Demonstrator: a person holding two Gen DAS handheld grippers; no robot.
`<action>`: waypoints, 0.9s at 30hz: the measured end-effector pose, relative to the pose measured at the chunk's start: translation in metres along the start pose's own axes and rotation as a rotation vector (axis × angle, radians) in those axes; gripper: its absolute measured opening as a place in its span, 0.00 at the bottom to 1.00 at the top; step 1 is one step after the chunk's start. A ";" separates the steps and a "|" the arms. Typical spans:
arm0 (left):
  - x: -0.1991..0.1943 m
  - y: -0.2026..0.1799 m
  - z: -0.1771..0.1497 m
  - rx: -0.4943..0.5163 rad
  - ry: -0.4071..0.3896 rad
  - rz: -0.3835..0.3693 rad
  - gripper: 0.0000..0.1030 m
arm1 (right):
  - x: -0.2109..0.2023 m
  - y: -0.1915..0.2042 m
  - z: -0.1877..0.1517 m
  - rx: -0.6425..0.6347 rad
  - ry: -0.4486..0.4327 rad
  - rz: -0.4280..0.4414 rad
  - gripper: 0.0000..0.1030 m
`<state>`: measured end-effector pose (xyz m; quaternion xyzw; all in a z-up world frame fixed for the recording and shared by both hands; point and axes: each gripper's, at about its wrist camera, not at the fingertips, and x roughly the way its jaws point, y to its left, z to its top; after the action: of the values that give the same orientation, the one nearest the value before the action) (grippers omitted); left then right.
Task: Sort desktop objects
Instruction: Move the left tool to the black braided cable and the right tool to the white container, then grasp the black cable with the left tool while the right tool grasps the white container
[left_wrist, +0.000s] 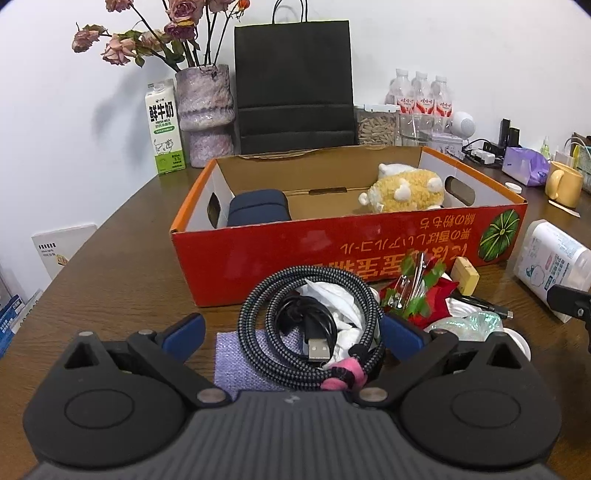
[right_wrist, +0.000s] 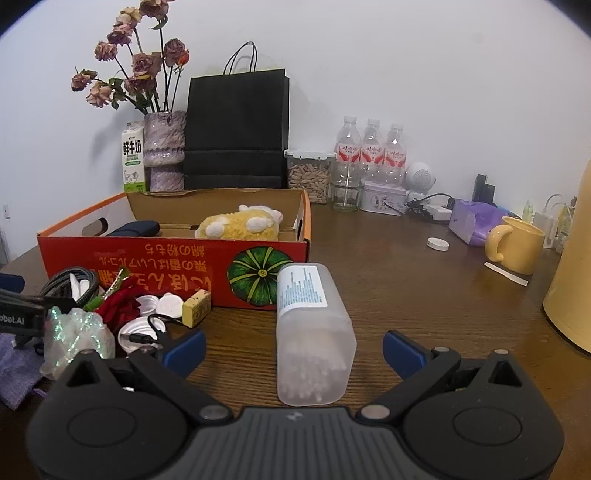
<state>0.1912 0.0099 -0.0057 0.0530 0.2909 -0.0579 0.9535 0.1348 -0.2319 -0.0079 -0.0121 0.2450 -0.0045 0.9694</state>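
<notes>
Left gripper (left_wrist: 293, 334) fingers apart around coiled cable (left_wrist: 310, 332); right gripper (right_wrist: 294, 349) fingers apart, flanking swab container (right_wrist: 312, 332).

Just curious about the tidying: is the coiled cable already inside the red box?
No, the coiled cable lies on the table in front of the red box.

Cardboard box (left_wrist: 332, 251) sits mid-table, plush toy (left_wrist: 402, 192) in its right end, case (left_wrist: 256, 210) in its left. Before it lies the coiled cable (left_wrist: 306, 332) on a cloth (left_wrist: 236, 362); cotton-swab container (right_wrist: 314, 332) right. Behind: paper bag (left_wrist: 293, 85), 3 bottles (right_wrist: 371, 155).
</notes>
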 end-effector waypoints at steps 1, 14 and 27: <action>0.001 0.000 0.001 -0.001 0.001 0.001 1.00 | 0.001 -0.001 0.000 0.000 0.001 0.000 0.99; 0.011 0.002 0.011 -0.014 0.041 -0.049 1.00 | 0.009 -0.004 0.003 0.002 0.017 0.018 0.99; 0.027 0.002 0.010 -0.042 0.104 -0.053 1.00 | 0.018 -0.001 0.007 -0.013 0.044 0.046 0.87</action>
<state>0.2198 0.0084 -0.0123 0.0283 0.3425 -0.0743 0.9361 0.1535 -0.2334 -0.0105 -0.0129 0.2666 0.0193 0.9635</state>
